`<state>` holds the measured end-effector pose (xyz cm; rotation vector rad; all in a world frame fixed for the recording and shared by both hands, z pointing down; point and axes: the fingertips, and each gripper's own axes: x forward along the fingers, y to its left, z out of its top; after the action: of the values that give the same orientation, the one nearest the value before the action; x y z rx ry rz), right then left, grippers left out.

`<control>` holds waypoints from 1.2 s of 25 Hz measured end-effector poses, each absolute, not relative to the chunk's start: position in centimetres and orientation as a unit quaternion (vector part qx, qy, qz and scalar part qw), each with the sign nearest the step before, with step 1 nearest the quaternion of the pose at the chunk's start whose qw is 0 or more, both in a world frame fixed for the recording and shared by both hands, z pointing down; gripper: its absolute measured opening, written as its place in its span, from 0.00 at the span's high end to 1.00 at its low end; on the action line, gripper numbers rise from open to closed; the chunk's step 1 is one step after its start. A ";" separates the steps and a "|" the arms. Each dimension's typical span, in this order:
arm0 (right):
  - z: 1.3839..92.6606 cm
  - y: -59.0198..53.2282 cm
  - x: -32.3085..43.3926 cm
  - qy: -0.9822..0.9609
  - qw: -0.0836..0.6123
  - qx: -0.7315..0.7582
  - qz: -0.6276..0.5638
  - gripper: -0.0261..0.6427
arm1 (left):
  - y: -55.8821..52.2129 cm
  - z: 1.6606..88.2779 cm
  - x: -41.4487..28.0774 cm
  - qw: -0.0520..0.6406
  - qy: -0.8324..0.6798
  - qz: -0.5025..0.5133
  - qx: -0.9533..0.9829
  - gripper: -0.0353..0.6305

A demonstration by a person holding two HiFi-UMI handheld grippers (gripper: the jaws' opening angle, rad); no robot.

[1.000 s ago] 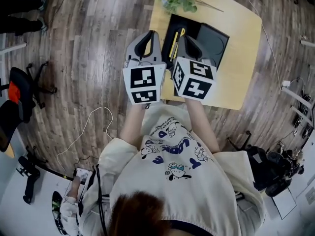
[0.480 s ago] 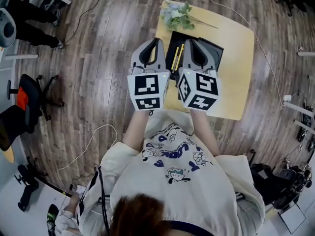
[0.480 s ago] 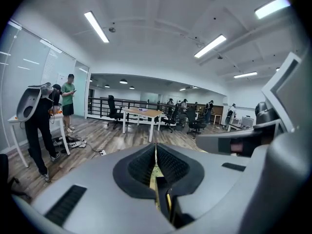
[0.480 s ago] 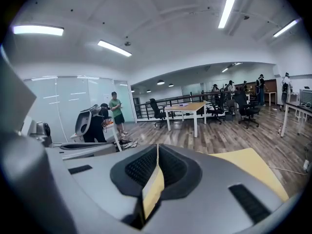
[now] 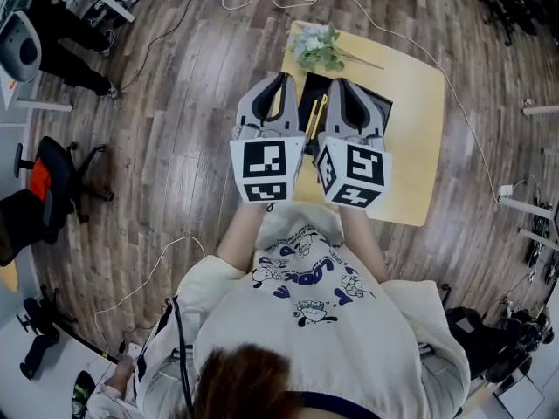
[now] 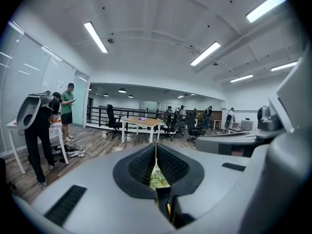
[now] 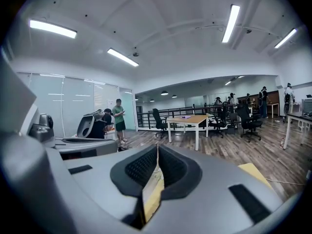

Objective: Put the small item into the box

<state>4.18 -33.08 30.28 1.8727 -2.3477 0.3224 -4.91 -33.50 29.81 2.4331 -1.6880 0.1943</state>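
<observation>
Now we hold left tool (image 5: 279, 78) and right tool (image 5: 337, 83) closed and empty above the bench (image 5: 421, 133); the yellow item (image 5: 312, 117) seems to lie in the black box (image 5: 381, 110) between them, lengthwise away from us.

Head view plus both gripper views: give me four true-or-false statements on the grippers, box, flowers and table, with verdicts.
1. The left gripper and right gripper are both shut, with nothing between the jaws. True.
2. The flowers lie inside the box. False: they lie on the table's far corner, outside the box.
3. The box sits on the table. True.
4. The left gripper holds the yellow stick. False: the stick lies at the box, seen between the two grippers.
</observation>
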 end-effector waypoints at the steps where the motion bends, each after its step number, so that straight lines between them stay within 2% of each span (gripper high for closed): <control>1: 30.1 -33.0 4.2 -0.775 0.061 0.620 0.104 0.91 | -33.4 29.6 -5.0 0.085 -0.567 0.064 0.817 0.91; 30: 29.6 -32.2 4.2 -0.783 0.053 0.612 0.100 0.91 | -32.6 28.5 -4.4 0.074 -0.571 0.055 0.816 0.91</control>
<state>4.21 -32.24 29.56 1.8589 -2.3794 0.3051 -4.35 -32.64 28.49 2.4486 -1.7139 0.1639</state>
